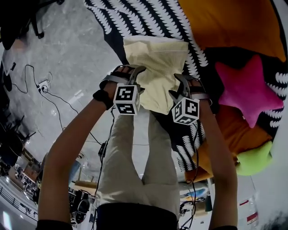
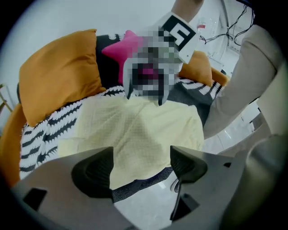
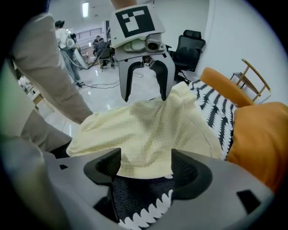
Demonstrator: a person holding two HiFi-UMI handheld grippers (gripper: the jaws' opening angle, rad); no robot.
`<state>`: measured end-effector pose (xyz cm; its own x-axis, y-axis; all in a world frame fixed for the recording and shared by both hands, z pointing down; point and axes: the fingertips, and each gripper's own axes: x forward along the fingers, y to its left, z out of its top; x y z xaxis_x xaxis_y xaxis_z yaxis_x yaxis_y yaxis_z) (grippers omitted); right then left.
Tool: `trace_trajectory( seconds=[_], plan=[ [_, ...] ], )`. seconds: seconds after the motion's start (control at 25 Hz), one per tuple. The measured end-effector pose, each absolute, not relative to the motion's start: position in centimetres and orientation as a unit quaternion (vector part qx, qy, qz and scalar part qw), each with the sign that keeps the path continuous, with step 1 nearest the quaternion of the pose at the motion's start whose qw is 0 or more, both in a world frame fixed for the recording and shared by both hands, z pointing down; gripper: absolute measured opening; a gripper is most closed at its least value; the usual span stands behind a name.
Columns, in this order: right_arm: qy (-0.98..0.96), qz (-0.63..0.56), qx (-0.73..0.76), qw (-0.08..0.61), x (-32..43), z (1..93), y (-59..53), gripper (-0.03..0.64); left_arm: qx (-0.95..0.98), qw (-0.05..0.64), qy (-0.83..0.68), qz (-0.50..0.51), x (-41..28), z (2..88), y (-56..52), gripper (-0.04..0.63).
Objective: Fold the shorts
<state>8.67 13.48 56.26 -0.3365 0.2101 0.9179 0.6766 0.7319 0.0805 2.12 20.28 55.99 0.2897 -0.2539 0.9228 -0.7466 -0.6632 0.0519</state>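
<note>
1. Pale yellow shorts (image 1: 157, 67) sit upper centre in the head view, on the black-and-white blanket (image 1: 144, 18).
2. Left gripper (image 2: 141, 164): jaws apart around the shorts' edge, not pinching anything.
3. Right gripper (image 3: 146, 166): same deal, jaws spread, nothing clamped.

A polished pale grey floor (image 1: 67, 49) trailed with thin black cables (image 1: 57, 99) stretches past a black swivel office chair (image 3: 191, 45) and a light wooden slat-back chair (image 3: 257, 76) beside a plain white wall (image 3: 225, 22), under a bright rectangular ceiling light (image 3: 85, 9).
</note>
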Motion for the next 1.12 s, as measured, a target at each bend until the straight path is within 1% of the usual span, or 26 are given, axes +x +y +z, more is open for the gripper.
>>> trace_trajectory(
  seconds=[0.12,0.16,0.24,0.36,0.44,0.48,0.56,0.6,0.64,0.76,0.96,1.12],
  plan=[
    [-0.758,-0.24,-0.278,0.539,8.9,60.1,12.9,0.395,0.744,0.264,-0.293,0.539,2.6,60.9,20.9,0.39],
    [-0.751,-0.244,-0.278,0.547,8.8,61.3,12.7,0.397,0.737,0.267,-0.289,0.55,2.6,62.3,20.7,0.391],
    [-0.742,-0.241,-0.283,0.558,8.6,62.7,12.5,0.39,0.726,0.269,-0.29,0.562,2.6,63.9,20.2,0.397],
    [-0.734,-0.24,-0.284,0.569,8.7,62.8,12.7,0.396,0.729,0.258,-0.3,0.558,2.7,63.8,20.3,0.397],
    [-0.735,-0.246,-0.282,0.565,9.0,62.2,12.9,0.372,0.734,0.251,-0.308,0.551,3.0,63.2,20.5,0.396],
    [-0.736,-0.253,-0.28,0.562,9.0,61.9,12.8,0.319,0.734,0.25,-0.312,0.548,2.9,62.7,20.5,0.373],
    [-0.736,-0.271,-0.275,0.556,8.7,61.1,12.4,0.151,0.732,0.245,-0.336,0.539,2.3,61.6,20.0,0.219],
    [-0.735,-0.276,-0.273,0.555,8.6,60.8,12.2,0.073,0.732,0.243,-0.352,0.531,1.9,61.0,19.7,0.131],
    [-0.737,-0.277,-0.27,0.554,8.6,60.5,12.1,0.063,0.732,0.241,-0.366,0.522,1.6,60.4,19.6,0.067],
    [-0.76,-0.263,-0.253,0.538,8.4,58.5,12.2,0.057,0.731,0.226,-0.396,0.507,0.8,57.9,19.8,0.057],
    [-0.803,-0.263,-0.227,0.484,8.6,51.1,12.4,0.055,0.734,0.164,-0.443,0.488,0.6,50.4,19.5,0.057],
    [-0.812,-0.258,-0.21,0.479,8.7,45.7,11.0,0.055,0.739,0.116,-0.453,0.485,0.2,44.5,18.4,0.054]
  ],
)
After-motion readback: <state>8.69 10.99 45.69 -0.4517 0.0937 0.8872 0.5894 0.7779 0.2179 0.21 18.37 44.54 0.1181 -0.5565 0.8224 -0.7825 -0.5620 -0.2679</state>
